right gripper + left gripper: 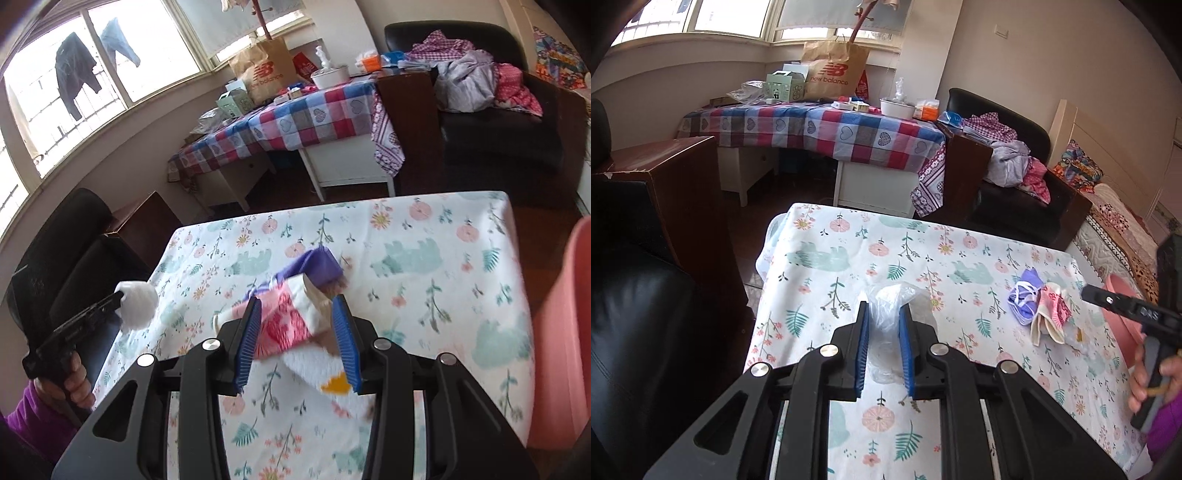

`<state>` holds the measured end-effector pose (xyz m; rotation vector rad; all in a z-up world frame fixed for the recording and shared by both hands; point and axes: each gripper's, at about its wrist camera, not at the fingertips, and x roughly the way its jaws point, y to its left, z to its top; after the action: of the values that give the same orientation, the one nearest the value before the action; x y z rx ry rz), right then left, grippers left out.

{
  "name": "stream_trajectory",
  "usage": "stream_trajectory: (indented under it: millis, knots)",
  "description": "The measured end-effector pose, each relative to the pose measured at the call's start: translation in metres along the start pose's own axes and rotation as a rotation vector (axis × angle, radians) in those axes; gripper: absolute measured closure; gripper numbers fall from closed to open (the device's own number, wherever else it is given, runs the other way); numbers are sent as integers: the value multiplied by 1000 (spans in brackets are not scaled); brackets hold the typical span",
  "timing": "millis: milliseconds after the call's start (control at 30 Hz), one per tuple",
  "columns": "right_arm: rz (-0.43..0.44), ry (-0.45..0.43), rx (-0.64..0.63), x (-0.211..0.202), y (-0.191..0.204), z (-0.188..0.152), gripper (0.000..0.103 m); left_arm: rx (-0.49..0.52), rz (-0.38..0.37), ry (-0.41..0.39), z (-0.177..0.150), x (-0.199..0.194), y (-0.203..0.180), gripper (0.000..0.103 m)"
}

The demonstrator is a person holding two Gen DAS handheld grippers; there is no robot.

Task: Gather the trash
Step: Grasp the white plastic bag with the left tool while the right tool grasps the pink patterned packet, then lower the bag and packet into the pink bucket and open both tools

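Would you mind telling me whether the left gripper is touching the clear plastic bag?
Touching. The left wrist view shows the left gripper with its blue jaws closed against both sides of the crumpled clear plastic bag.

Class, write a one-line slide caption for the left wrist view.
Left hand-held gripper shut on a clear plastic bag above a floral-cloth table; crumpled wrappers wait to the right.

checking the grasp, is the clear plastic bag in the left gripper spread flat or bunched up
Bunched up: the clear plastic bag is crumpled between the left gripper pads; from the right wrist it shows as a white wad at that gripper's tip.
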<state>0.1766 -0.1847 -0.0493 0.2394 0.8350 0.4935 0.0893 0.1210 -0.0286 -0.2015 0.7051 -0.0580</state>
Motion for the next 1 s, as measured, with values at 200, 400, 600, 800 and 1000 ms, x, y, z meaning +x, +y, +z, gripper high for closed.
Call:
stream_trajectory:
  millis: [200,400,600,800,1000]
  knots:
    - [92,93,56,29,-13,-2,62,-5,-9,10,-6,-5,-2,89]
    - [85,72,-30,17,10,-19,74,6,-31,19,-9,-4,-9,89]
    - [35,30,-90,-1,27,-34,79,21,-56,11,-9,-9,-18,89]
    - [-6,-37,-103,-33,31,-40,97,38,-78,1,-13,-19,-29,89]
    - [-33,-117,-86,-69,28,-40,102,64,-111,-13,-13,-30,-47,89]
